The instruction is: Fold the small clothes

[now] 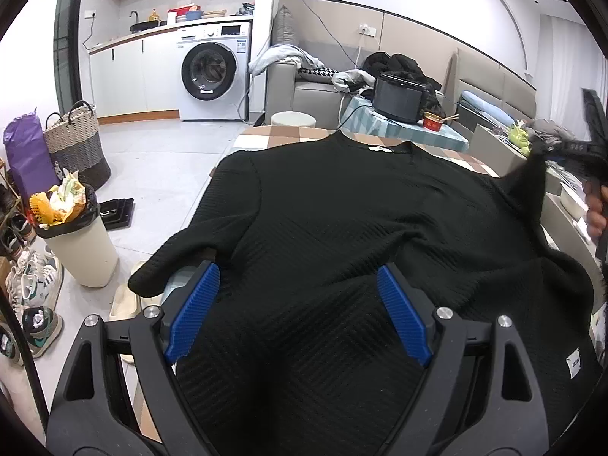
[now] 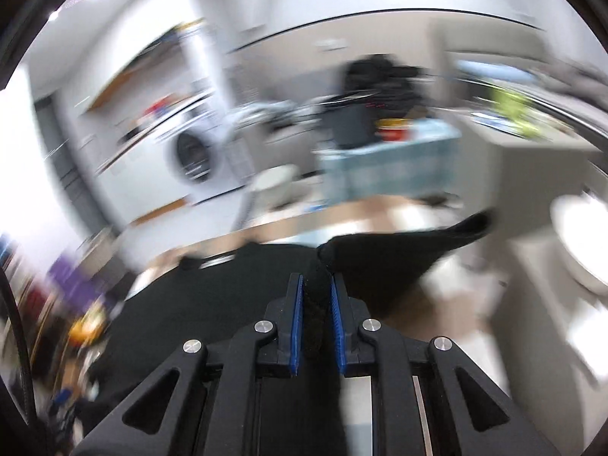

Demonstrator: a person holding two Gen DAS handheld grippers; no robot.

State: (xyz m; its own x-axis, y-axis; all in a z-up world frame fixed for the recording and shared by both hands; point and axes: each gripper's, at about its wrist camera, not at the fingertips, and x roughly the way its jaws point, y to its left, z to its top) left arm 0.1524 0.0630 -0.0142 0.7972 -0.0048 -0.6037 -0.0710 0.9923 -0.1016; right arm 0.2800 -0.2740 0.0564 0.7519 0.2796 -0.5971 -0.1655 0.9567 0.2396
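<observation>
Black top [image 1: 342, 228]: spread flat on checked table [image 1: 258, 138], neck far, white neck label [image 1: 376, 148] and white hem tag [image 1: 573, 364], writing illegible. Left gripper [image 1: 298, 313]: jaws wide over near hem, holding nothing. Right gripper [image 2: 316, 304]: clamped on raised right sleeve.

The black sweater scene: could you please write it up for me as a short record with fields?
garment: black sweater, spread flat, neck away from the left wrist camera
surface: checked tablecloth
left claw: open, over the sweater's hem, pads not pressing on it
right claw: shut on a pinch of the sweater, sleeve lifted off the table
right wrist view: motion-blurred
nearby: washing machine, full waste bin
</observation>
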